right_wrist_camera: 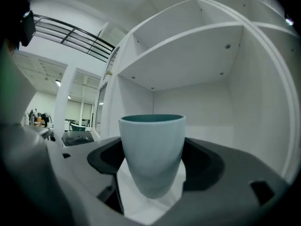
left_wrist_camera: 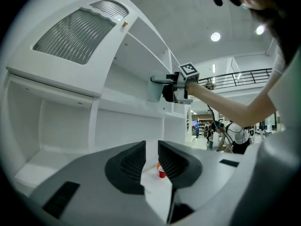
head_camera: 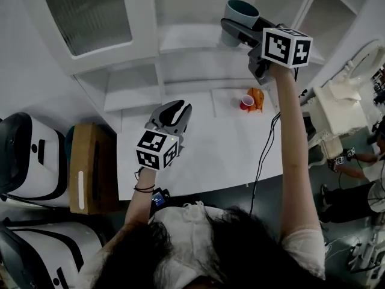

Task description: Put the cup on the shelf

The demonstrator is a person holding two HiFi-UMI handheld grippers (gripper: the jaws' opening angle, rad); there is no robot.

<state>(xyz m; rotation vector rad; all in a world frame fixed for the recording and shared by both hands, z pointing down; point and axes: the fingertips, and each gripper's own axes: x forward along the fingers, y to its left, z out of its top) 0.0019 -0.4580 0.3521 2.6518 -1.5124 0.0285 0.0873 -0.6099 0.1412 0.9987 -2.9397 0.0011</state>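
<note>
The right gripper pinches the pale blue cup upright, up at one o'clock in front of the white shelf. Its jaws cover the cup's lower part, so I cannot tell whether the base touches the board. The left gripper hangs over the table, jaws slightly apart on nothing. At two o'clock from it, a small red cup stands beside something orange, too small to name.

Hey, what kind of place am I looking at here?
Probably a large indoor lab or test hall, not a home: a bare white shelf unit, an upper-level railing under a high ceiling, and a cable trailing off the table.
</note>
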